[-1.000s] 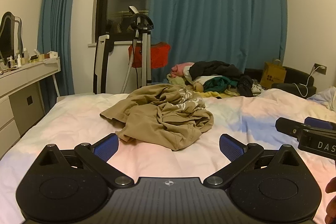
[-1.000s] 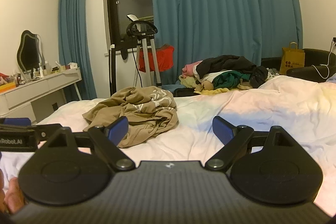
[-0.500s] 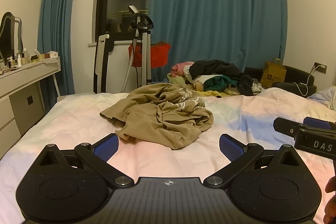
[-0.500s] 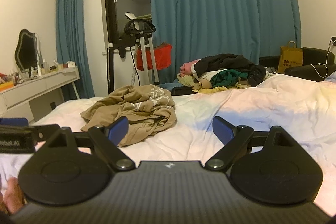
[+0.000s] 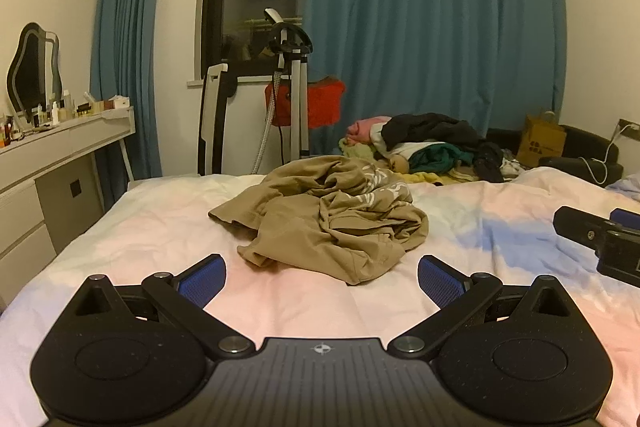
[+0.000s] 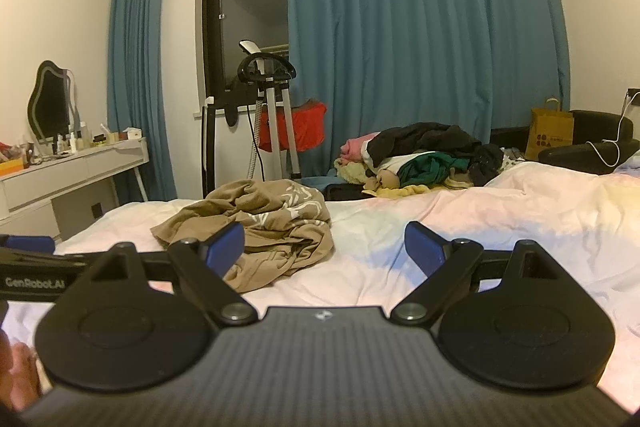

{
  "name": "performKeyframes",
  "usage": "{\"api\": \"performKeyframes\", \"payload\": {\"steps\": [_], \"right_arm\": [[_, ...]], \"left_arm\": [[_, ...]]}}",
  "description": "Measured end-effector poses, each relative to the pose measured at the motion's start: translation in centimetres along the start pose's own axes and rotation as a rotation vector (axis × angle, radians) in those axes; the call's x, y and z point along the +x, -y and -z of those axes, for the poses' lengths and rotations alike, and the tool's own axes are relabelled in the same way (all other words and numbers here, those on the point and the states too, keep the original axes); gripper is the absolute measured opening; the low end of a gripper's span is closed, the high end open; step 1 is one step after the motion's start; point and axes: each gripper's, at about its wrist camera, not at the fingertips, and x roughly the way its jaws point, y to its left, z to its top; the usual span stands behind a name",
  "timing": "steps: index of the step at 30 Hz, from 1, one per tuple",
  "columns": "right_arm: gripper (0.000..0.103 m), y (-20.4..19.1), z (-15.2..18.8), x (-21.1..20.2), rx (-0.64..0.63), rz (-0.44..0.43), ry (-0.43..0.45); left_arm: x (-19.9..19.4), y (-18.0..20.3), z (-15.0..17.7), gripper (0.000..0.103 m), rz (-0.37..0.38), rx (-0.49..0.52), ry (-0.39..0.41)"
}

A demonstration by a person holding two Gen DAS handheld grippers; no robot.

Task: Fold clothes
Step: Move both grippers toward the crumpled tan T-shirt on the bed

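Tan shirt (image 5: 328,215) (crumpled) lies ahead of left gripper (image 5: 322,279).

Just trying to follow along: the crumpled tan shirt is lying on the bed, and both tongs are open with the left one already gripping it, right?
Not quite. The left tongs are open but grip nothing; the left wrist view shows the tan shirt lying beyond their tips, untouched. The rest holds: it lies crumpled on the bed, and the right tongs are open too.
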Motion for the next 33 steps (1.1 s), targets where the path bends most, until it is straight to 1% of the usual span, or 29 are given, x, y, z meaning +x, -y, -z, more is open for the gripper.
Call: {"api": "performKeyframes", "payload": {"steps": [4,8,11,13,16,19,21,24,27,30,33], "right_arm": [[0.089,-0.2,0.4,-0.4,-0.012,0.025,-0.002],[0.089,-0.6,0.1,-0.2,0.008,0.067,-0.013],[0.089,-1.1,-0.3,-0.1,0.036,0.108,-0.013],[0.089,-1.6,-0.7,-0.1,0.048,0.120,-0.016],[0.089,-2.8,-1.5,-0.3,0.059,0.126,-0.007],[0.089,-4.2,-2.6,-0.9,0.047,0.125,0.016],[0.089,-4.7,-3.4,-1.3,0.038,0.117,0.040],[0.089,-4.5,-4.7,-2.0,0.061,0.104,0.077],[0.089,-3.0,-6.1,-2.5,0.116,0.078,0.100],[0.089,-1.3,-6.9,-2.7,0.129,0.075,0.098],[0.089,0.0,-6.3,-2.4,0.105,0.086,0.074]], "left_arm": [[0.2,0.0,-0.1,0.103,0.000,-0.016,-0.007],[-0.4,-0.6,-0.3,0.103,-0.020,-0.028,0.024],[-0.3,-1.0,-0.3,0.103,-0.002,-0.038,0.009],[-0.3,-1.4,-0.3,0.103,0.014,-0.044,-0.006],[-0.4,-1.8,-0.2,0.103,0.032,-0.048,-0.017],[-0.7,-2.1,0.0,0.103,0.025,-0.041,-0.011],[-0.7,-2.3,0.1,0.103,0.025,-0.041,-0.027],[-0.7,-2.5,0.1,0.103,0.016,-0.044,-0.038],[-0.7,-2.4,0.2,0.103,0.014,-0.044,-0.043],[-0.2,-1.7,0.5,0.103,0.019,-0.032,-0.048],[1.6,-0.6,0.6,0.103,0.033,-0.014,-0.077]]}}
